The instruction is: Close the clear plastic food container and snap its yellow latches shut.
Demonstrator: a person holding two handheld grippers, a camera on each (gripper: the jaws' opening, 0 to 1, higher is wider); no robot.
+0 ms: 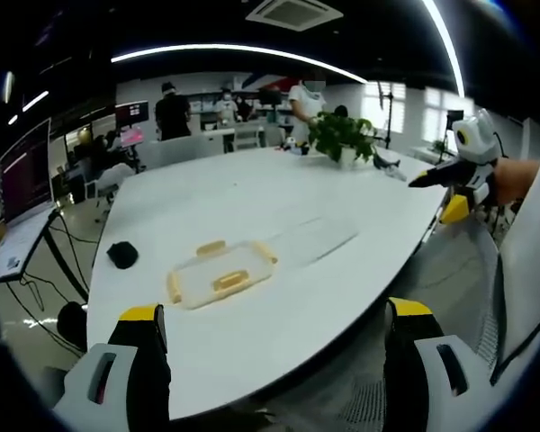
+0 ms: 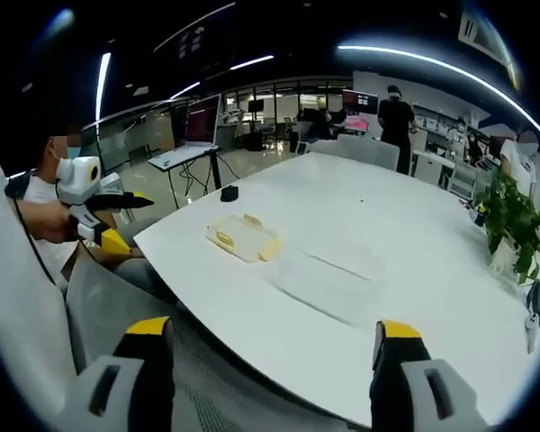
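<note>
Claws point(image 1: 274, 328) point(image 2: 274, 346) — both wide open, empty | raised off table point(image 1: 342, 270) — container point(image 1: 220, 273) untouched

No legible text, labels, brands or numbers anywhere. Monitor point(image 1: 24, 171) at left of the left gripper view is lit, content too blurred to read; the screens point(image 2: 360, 101) at upper centre of the right gripper view likewise show only coloured blur. Container point(image 1: 220, 273) on the table point(image 1: 342, 270) carries no readable marking.
</note>
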